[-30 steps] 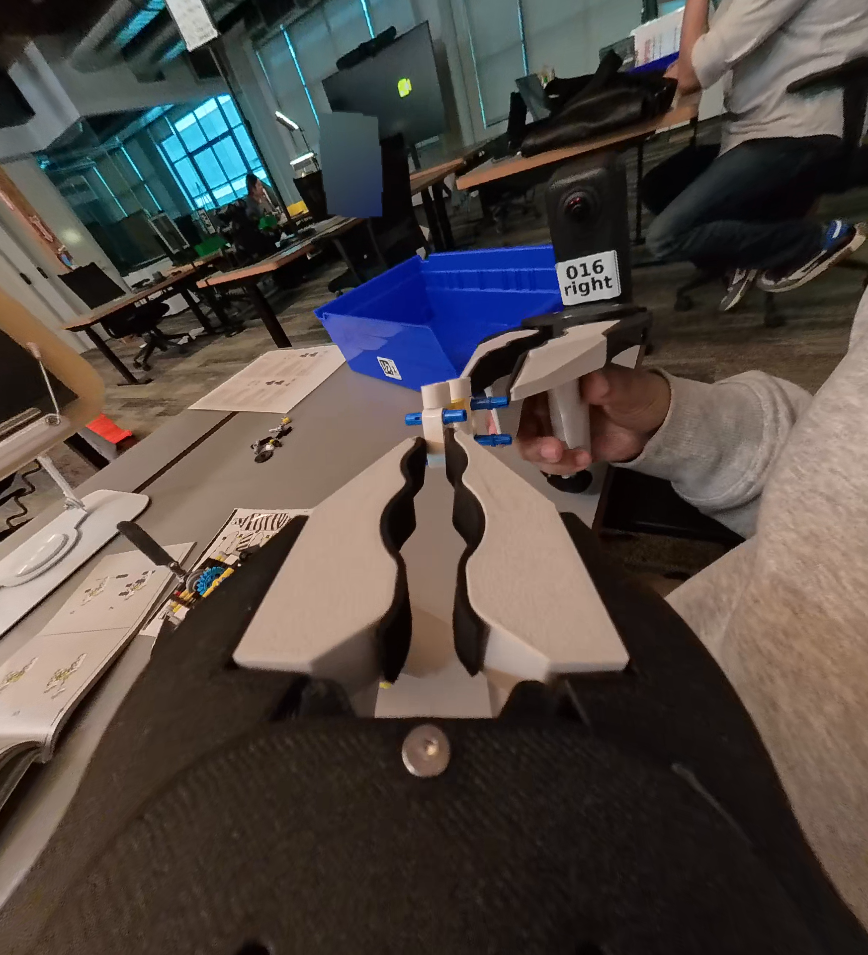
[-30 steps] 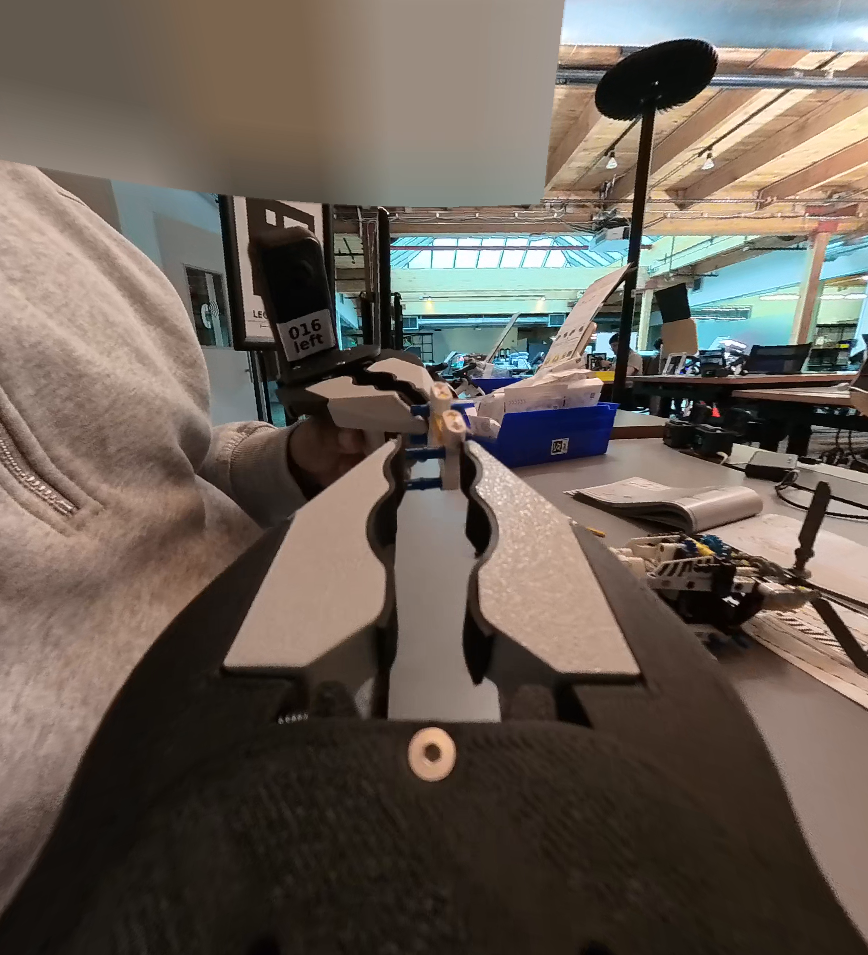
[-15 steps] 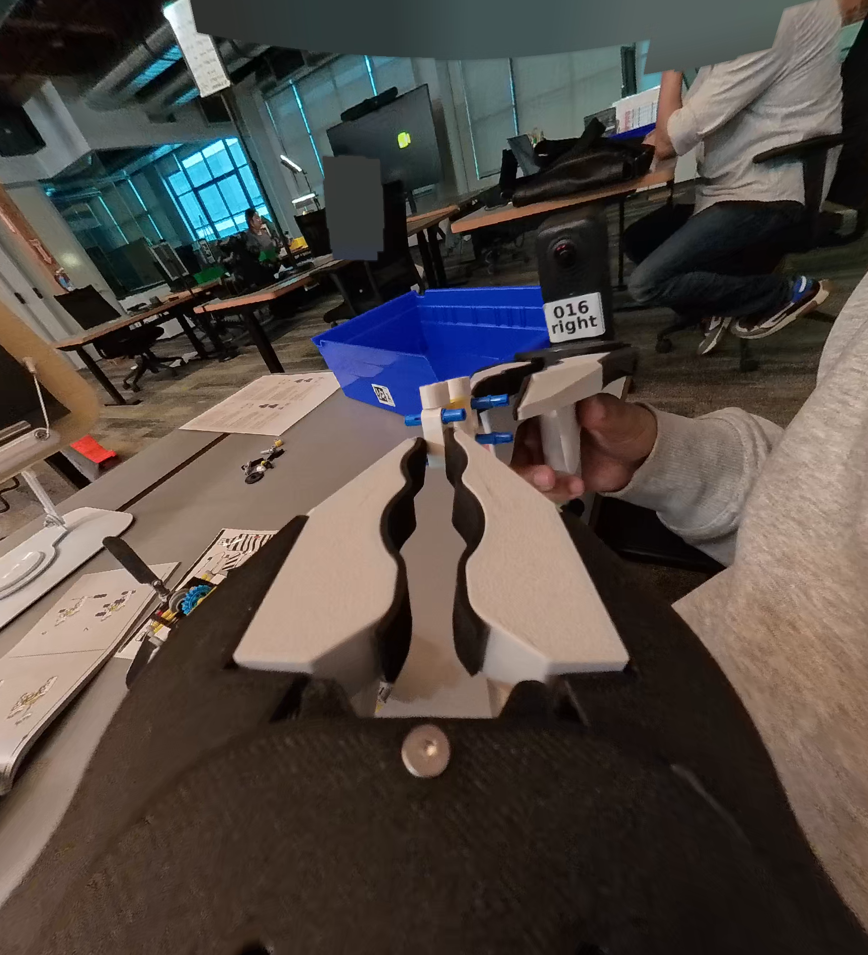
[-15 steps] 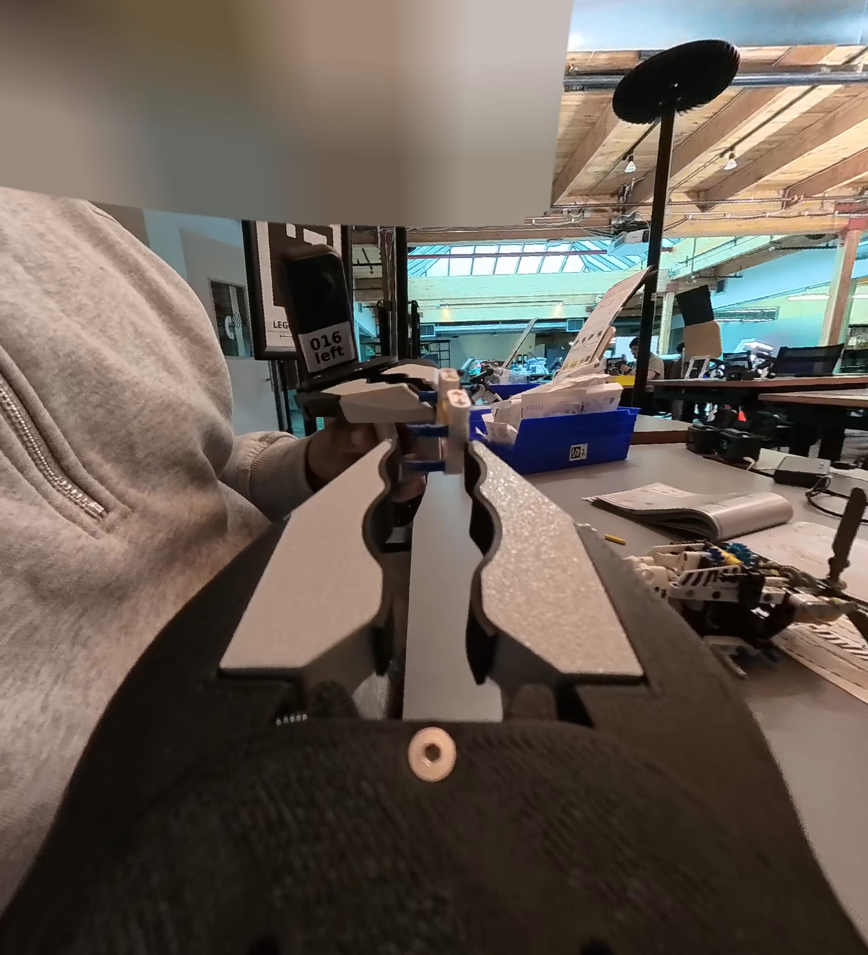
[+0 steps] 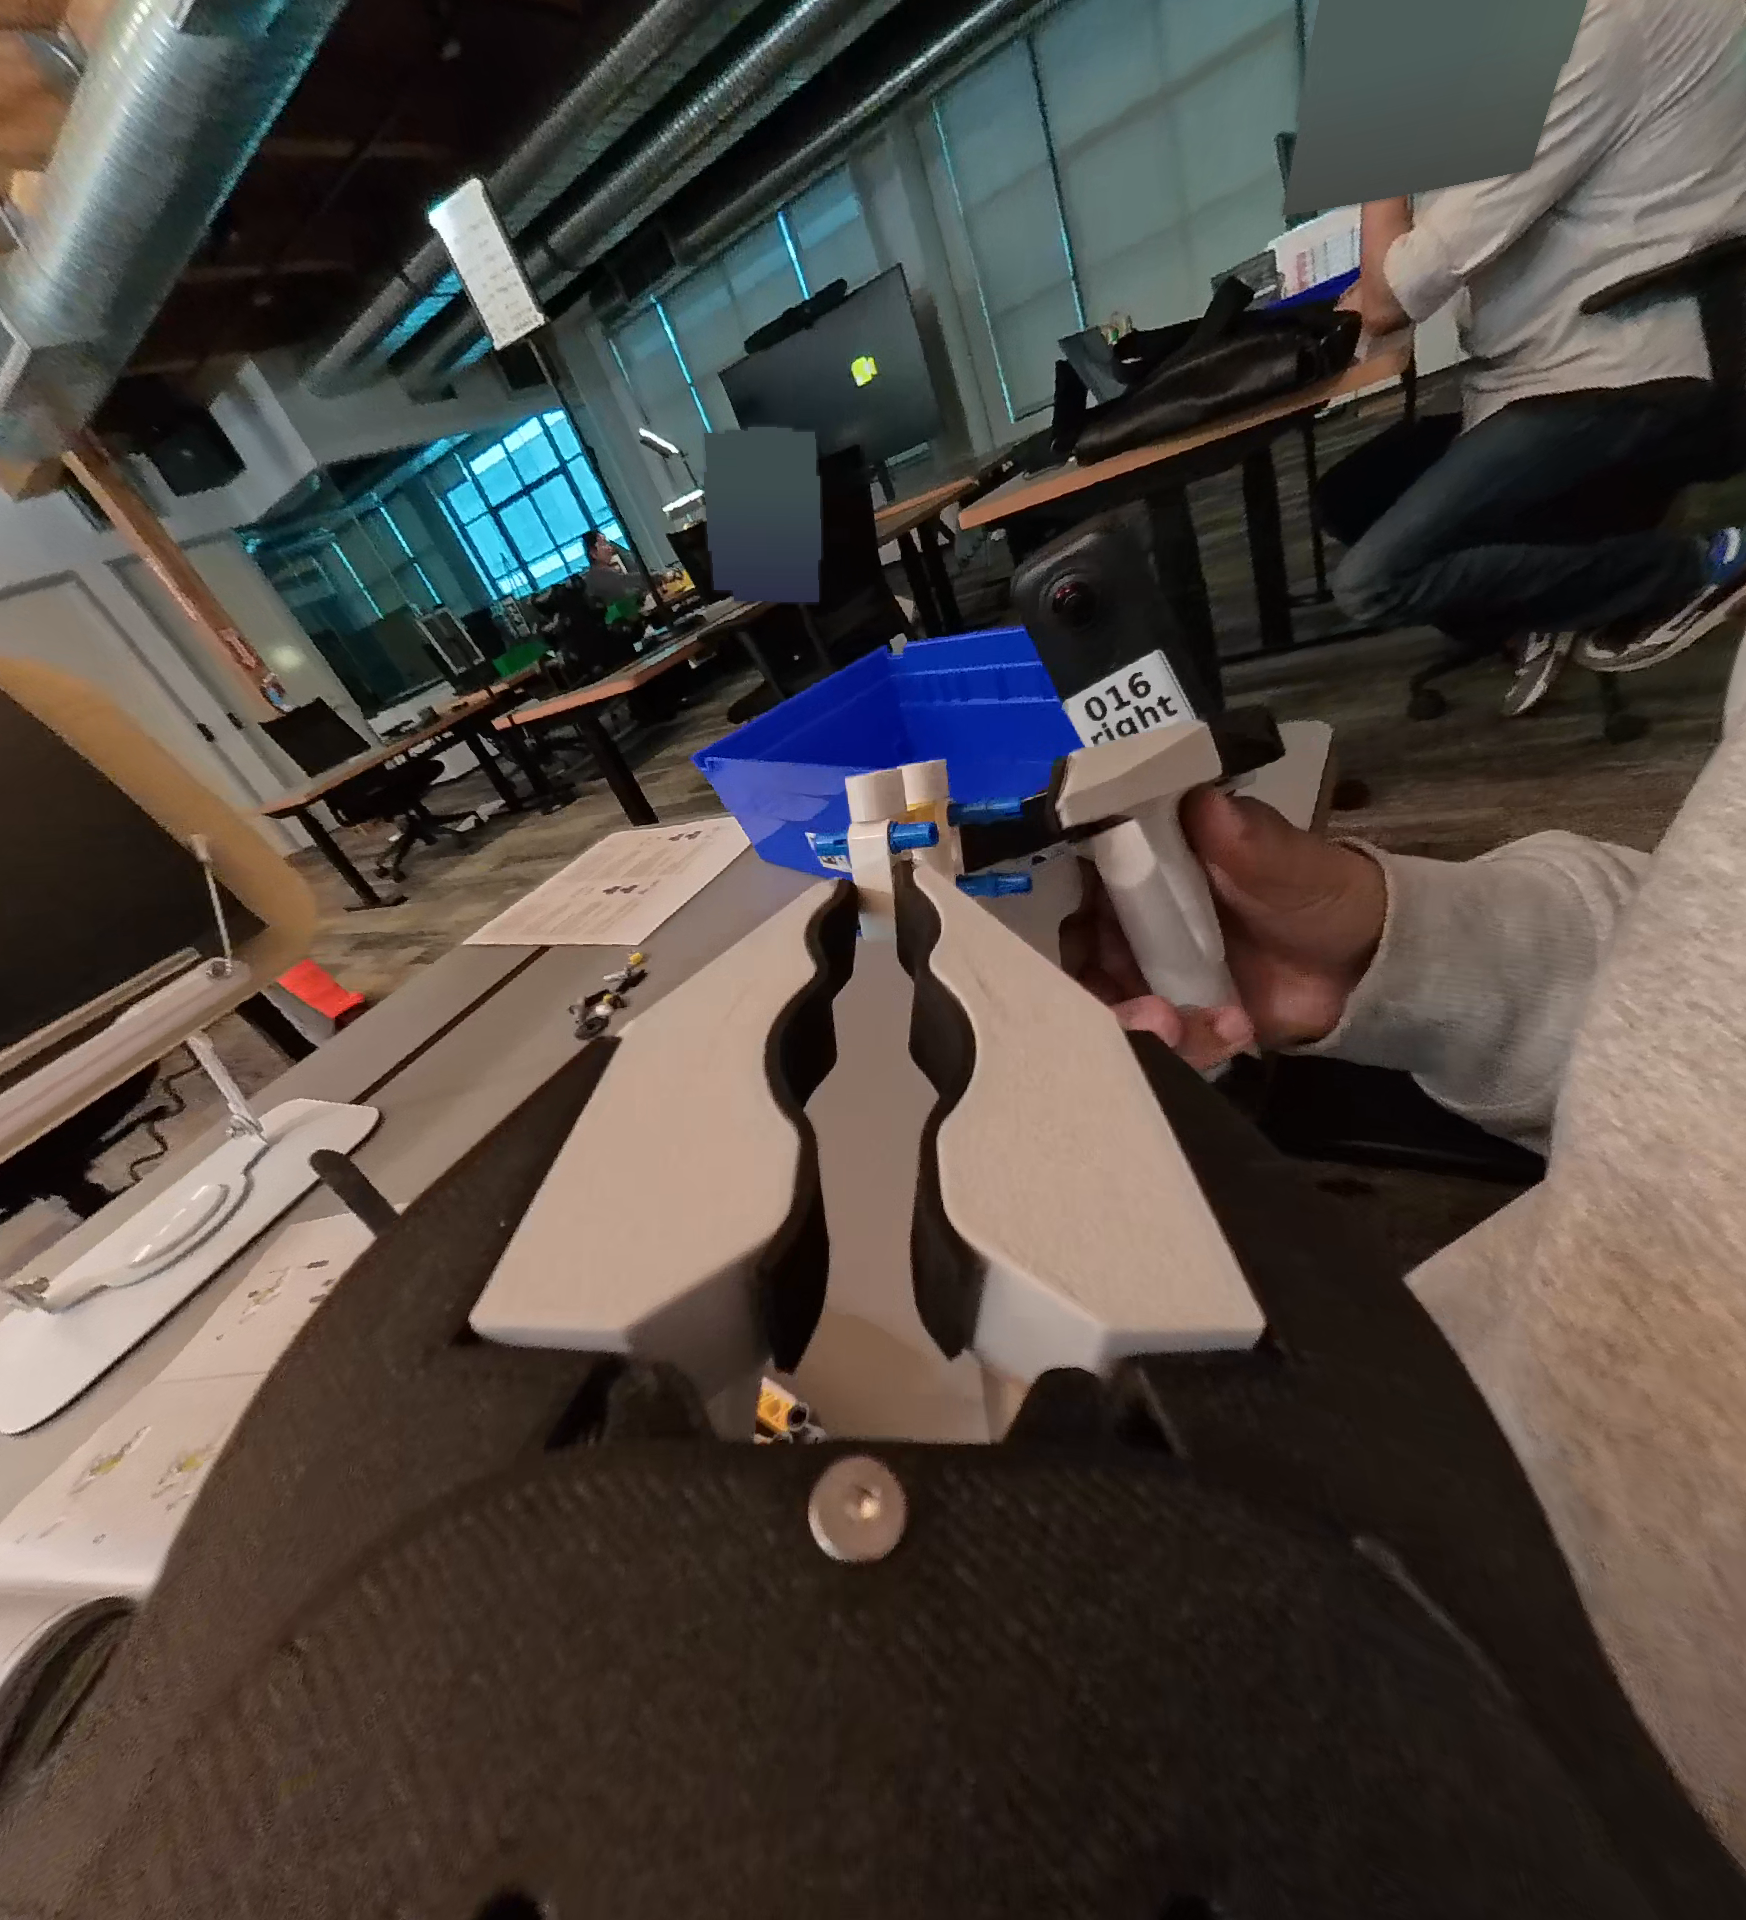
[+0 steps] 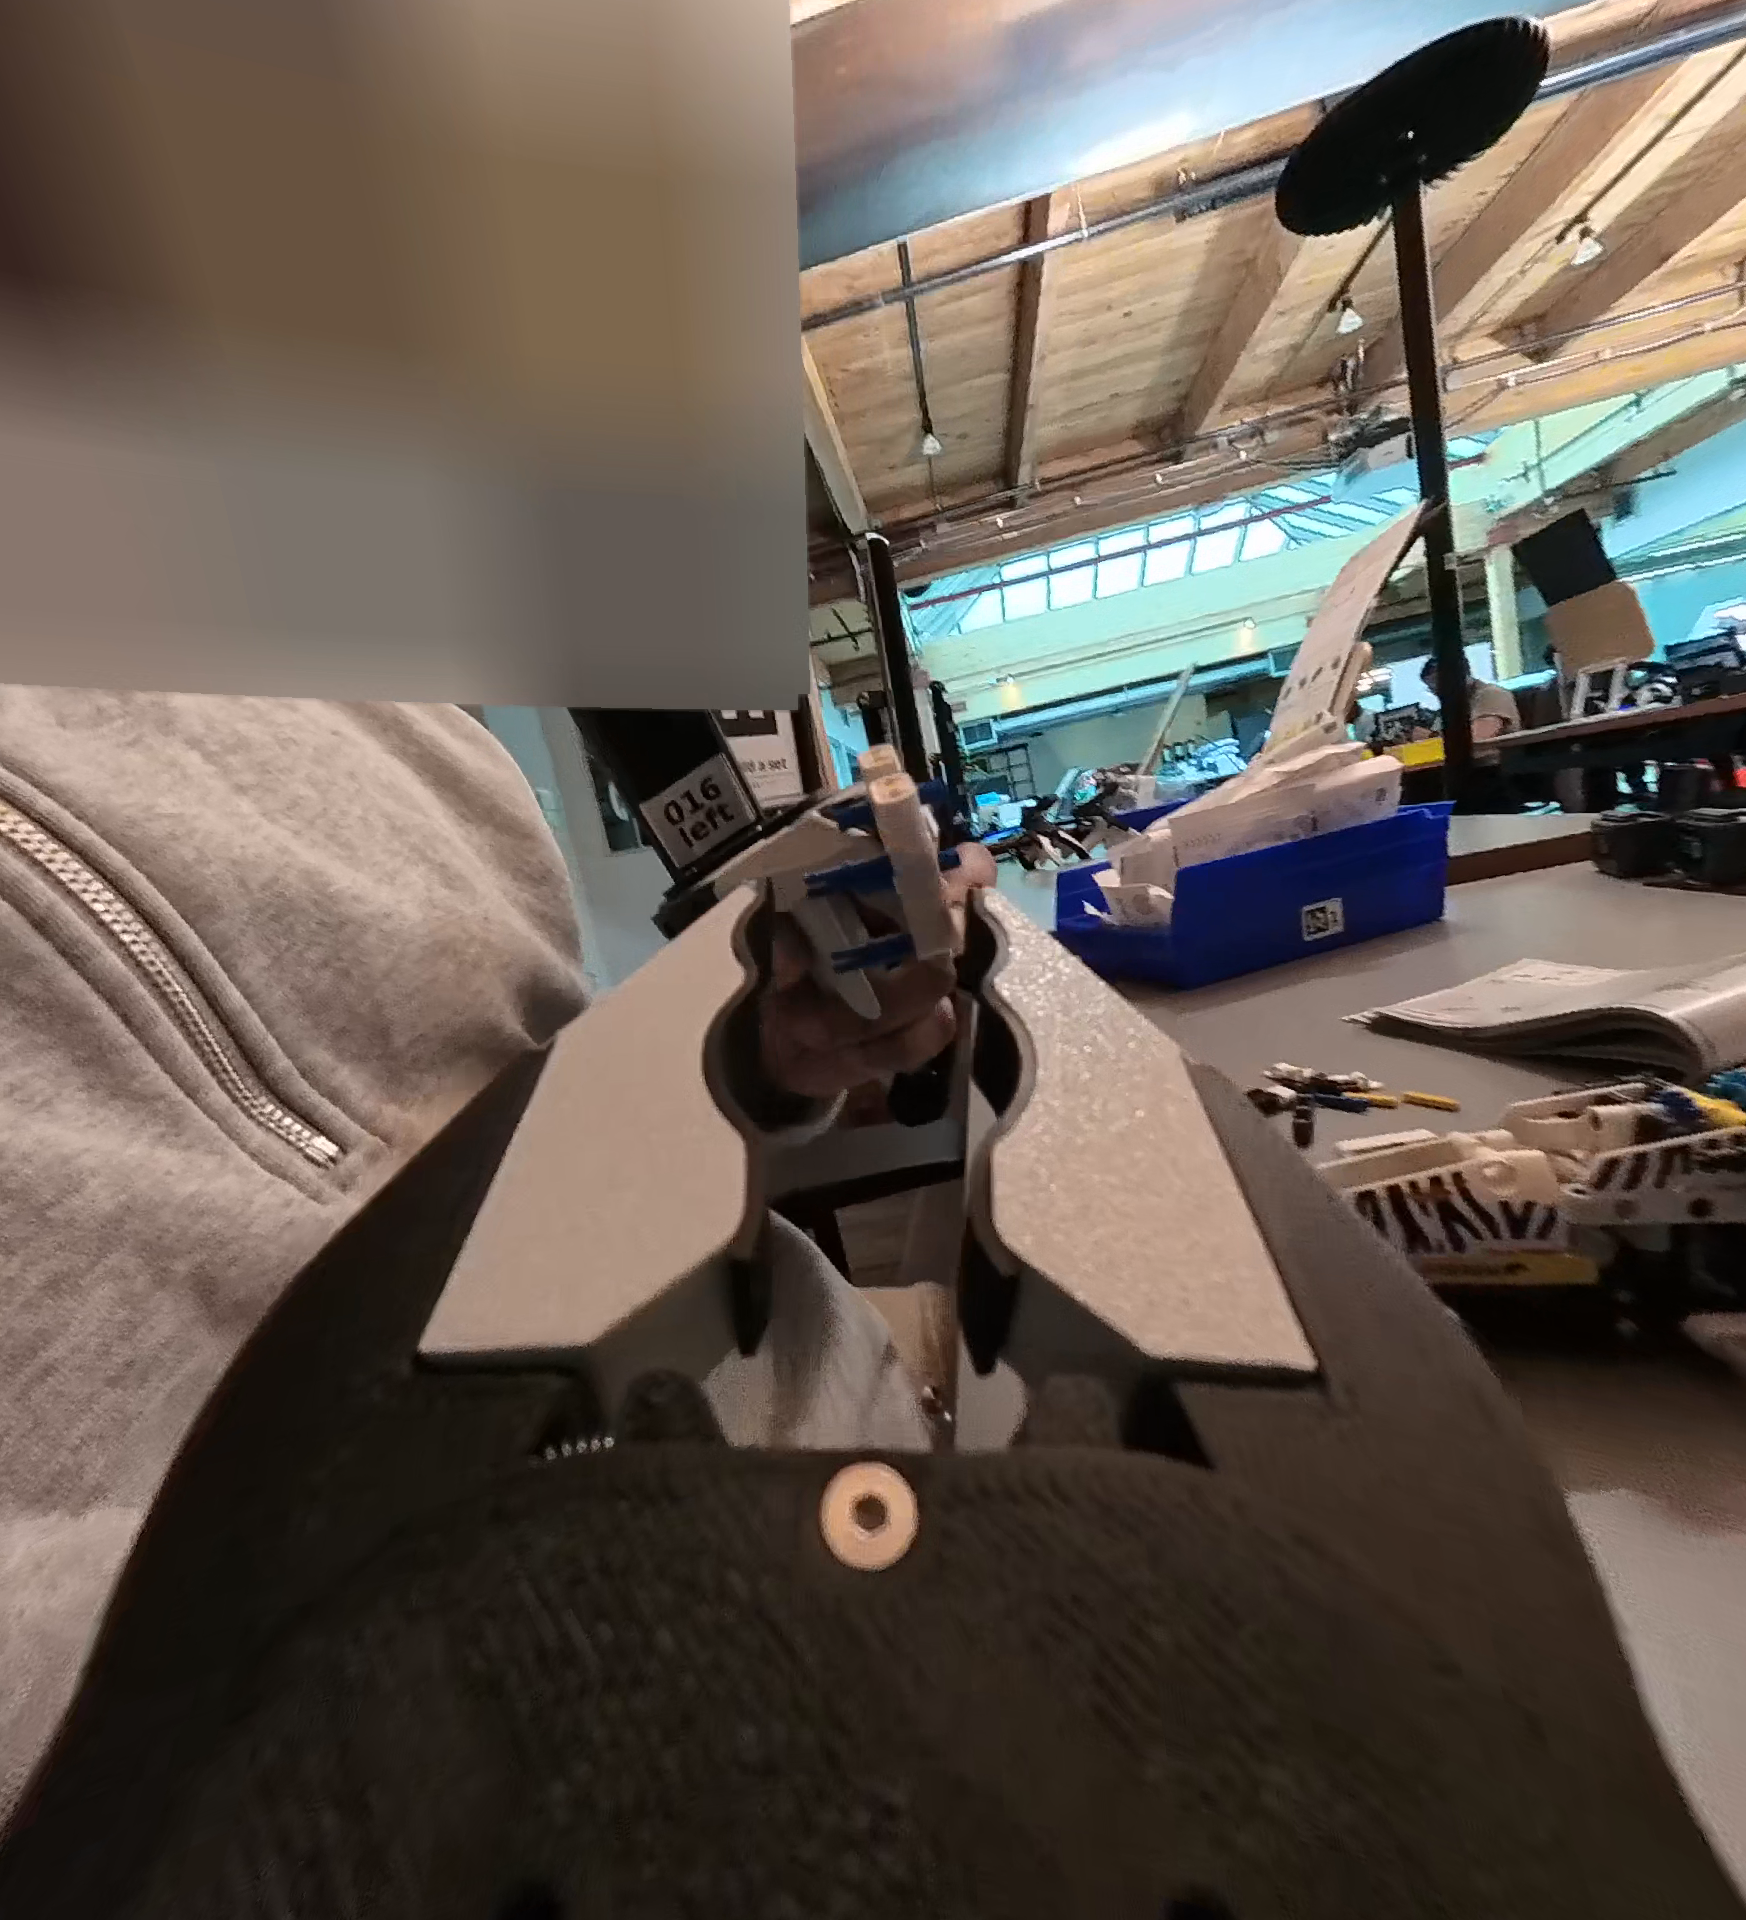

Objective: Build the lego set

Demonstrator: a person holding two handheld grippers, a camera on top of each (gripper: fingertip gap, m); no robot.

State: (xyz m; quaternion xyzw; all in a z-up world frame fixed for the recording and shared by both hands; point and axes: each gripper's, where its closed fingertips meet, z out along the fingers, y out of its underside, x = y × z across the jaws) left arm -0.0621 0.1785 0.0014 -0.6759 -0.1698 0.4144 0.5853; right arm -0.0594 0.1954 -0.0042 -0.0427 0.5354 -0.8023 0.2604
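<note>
My left gripper (image 5: 884, 896) is shut on a small white lego piece (image 5: 890, 821) with blue pins sticking out sideways, held up in the air above the table edge. The right gripper (image 5: 1056, 816) shows beside it, held by a hand, its tips at the blue pins. In the right wrist view my right gripper (image 6: 864, 904) has its jaws apart, and the white piece (image 6: 910, 862) stands tilted between its tips, close to the right finger. The left gripper (image 6: 817, 847) shows behind the piece. A partly built lego model (image 6: 1471, 1195) with black-and-white stripes lies on the grey table (image 6: 1368, 966).
A blue bin (image 6: 1253, 920) with paper bags stands at the back of the table; it also shows in the left wrist view (image 5: 848, 748). An open booklet (image 6: 1596, 1008) and loose pieces (image 6: 1316, 1091) lie near the model. A paper sheet (image 5: 620, 883) and white lamp base (image 5: 162, 1247) lie left. Both grippers' tips are close together, under 4 cm apart.
My right gripper's jaws have widened around the white piece. Both grippers have tilted and lifted, so the piece now leans in the right wrist view. The left gripper still holds the piece.
</note>
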